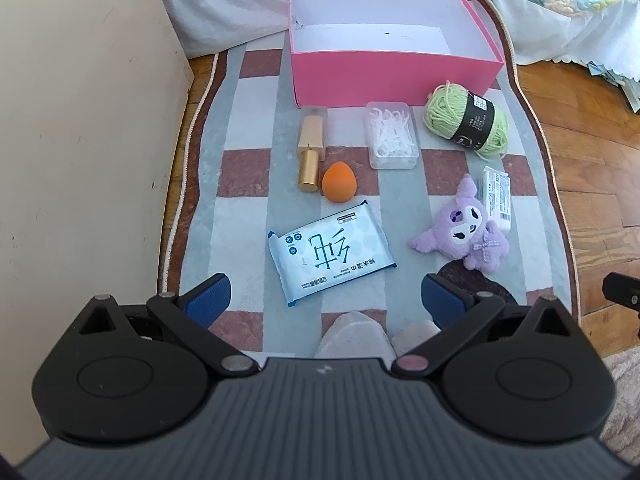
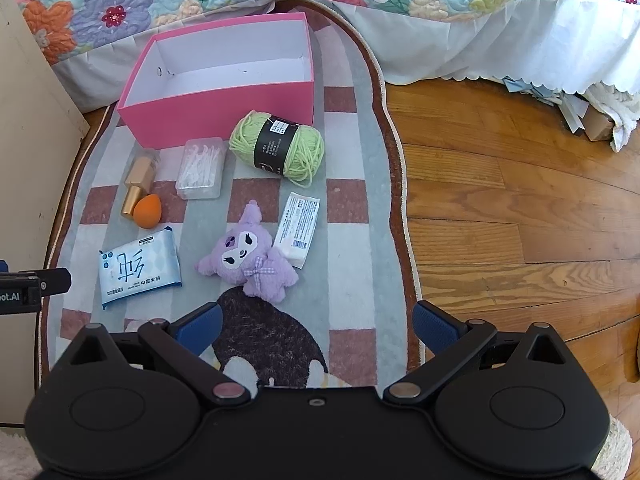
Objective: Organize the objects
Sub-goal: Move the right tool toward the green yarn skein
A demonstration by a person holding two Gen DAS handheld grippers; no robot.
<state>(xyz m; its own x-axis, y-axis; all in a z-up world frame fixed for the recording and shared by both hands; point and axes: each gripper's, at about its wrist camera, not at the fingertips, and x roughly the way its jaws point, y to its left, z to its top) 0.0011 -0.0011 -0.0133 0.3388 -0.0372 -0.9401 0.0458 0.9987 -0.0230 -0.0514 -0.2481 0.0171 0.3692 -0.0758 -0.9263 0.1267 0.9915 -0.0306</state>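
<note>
An empty pink box (image 1: 392, 74) (image 2: 224, 112) stands at the far end of a checked rug. In front of it lie a gold bottle (image 1: 310, 148) (image 2: 138, 178), an orange sponge (image 1: 339, 182) (image 2: 147, 211), a clear case of floss picks (image 1: 392, 136) (image 2: 201, 168), green yarn (image 1: 466, 120) (image 2: 278, 146), a purple plush (image 1: 466, 230) (image 2: 248, 254), a white packet (image 1: 497, 198) (image 2: 298, 228) and a blue wipes pack (image 1: 330, 250) (image 2: 138, 268). My left gripper (image 1: 324, 304) is open just short of the wipes. My right gripper (image 2: 316, 324) is open, short of the plush.
A beige cabinet side (image 1: 80, 120) rises along the rug's left edge. A floral quilt with a white skirt (image 2: 500, 40) hangs behind the box. Wood floor (image 2: 520, 208) lies right of the rug. Two slippered feet (image 1: 352, 338) show under the left gripper.
</note>
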